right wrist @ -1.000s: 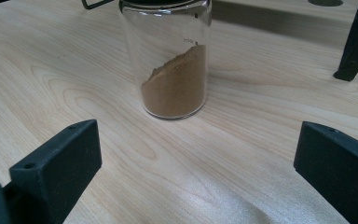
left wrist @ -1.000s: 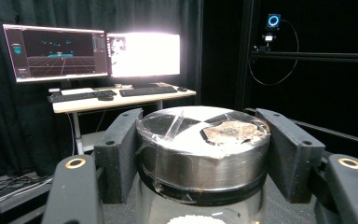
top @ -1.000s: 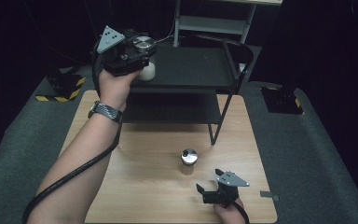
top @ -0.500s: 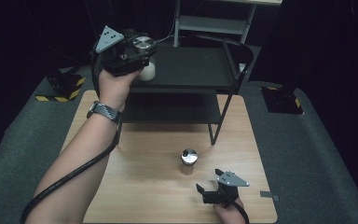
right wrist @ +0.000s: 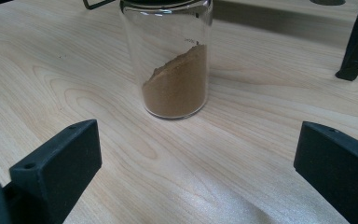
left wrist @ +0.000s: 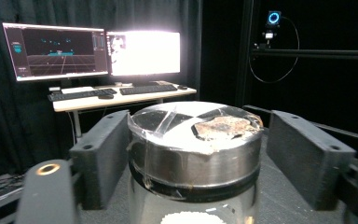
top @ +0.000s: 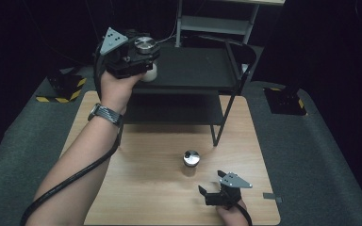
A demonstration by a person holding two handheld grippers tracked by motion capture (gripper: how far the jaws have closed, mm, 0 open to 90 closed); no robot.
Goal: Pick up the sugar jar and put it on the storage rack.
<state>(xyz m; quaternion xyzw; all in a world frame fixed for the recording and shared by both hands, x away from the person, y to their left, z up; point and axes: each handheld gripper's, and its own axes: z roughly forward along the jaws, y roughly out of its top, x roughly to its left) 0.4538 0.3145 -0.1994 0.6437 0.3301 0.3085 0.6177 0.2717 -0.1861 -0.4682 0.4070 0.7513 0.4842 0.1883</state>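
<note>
A glass jar with a metal lid (left wrist: pixel 196 140) and white contents stands on the top of the black shelf rack (top: pixel 193 70). My left gripper (top: pixel 146 57) straddles it. The jaws have just been opening; the left one sits close against the lid and the right one stands clear of it. On the wooden table (top: pixel 136 188) stands a second jar (top: pixel 191 160), which holds brown powder (right wrist: pixel 177 84). My right gripper (top: pixel 210 183) rests near the table's front edge, open, with this jar a short way ahead of its jaws.
The rack's legs (top: pixel 221 122) come down on the table behind the brown jar. A yellow-and-black striped block (top: pixel 59 89) lies left of the table and a dark box (top: pixel 285 101) lies right. A desk with two monitors (left wrist: pixel 98 51) stands beyond the rack.
</note>
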